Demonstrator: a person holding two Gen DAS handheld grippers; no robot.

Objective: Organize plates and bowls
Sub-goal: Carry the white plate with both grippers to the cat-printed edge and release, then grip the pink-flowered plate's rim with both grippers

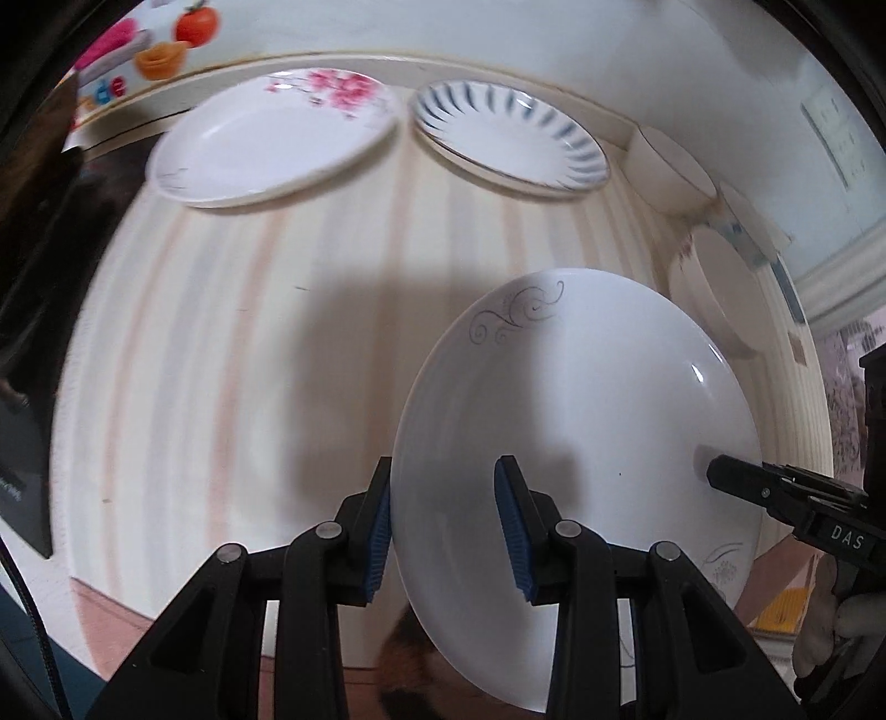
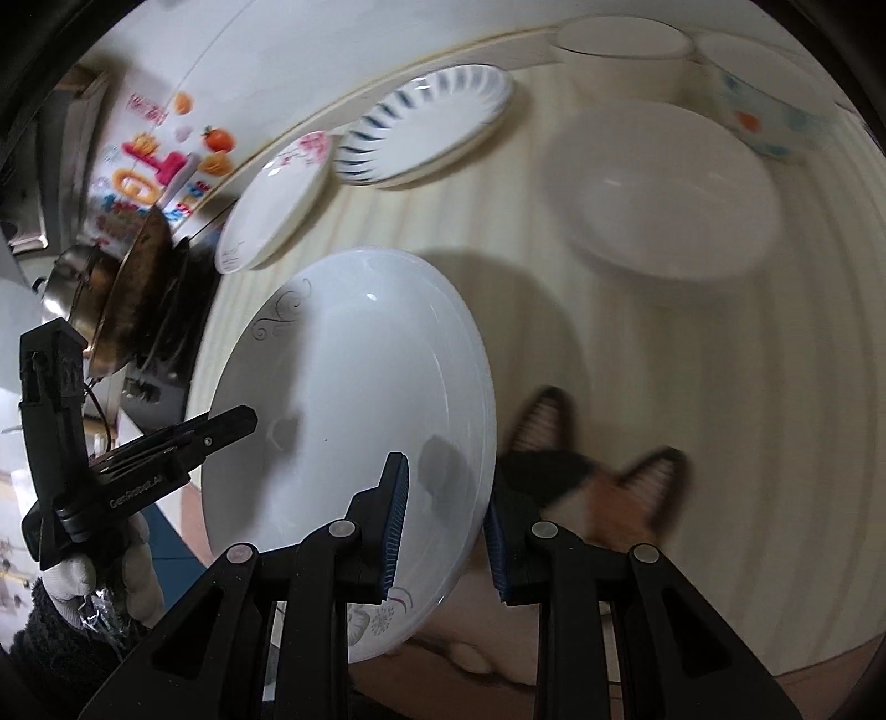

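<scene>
A white plate with grey scrollwork [image 1: 581, 432] is held tilted above the near edge of the striped table [image 1: 249, 343], gripped from both sides. The left gripper [image 1: 443, 526] is closed over the plate's left rim, one blue pad on each face. The right gripper [image 2: 446, 526] is likewise closed over the opposite rim. Each gripper is seen in the other's view, reaching onto the plate. At the far side of the table, a pink-flowered plate [image 1: 277, 144] and a blue-striped plate [image 1: 512, 135] are seen lying flat, just beside each other. Three bowls are grouped at the right: a plain white bowl [image 2: 670, 188], a second white bowl [image 2: 620, 41] and a dotted bowl [image 2: 764, 94]. A cat's ears [image 2: 598, 471] are visible below the table edge, blurred.
</scene>
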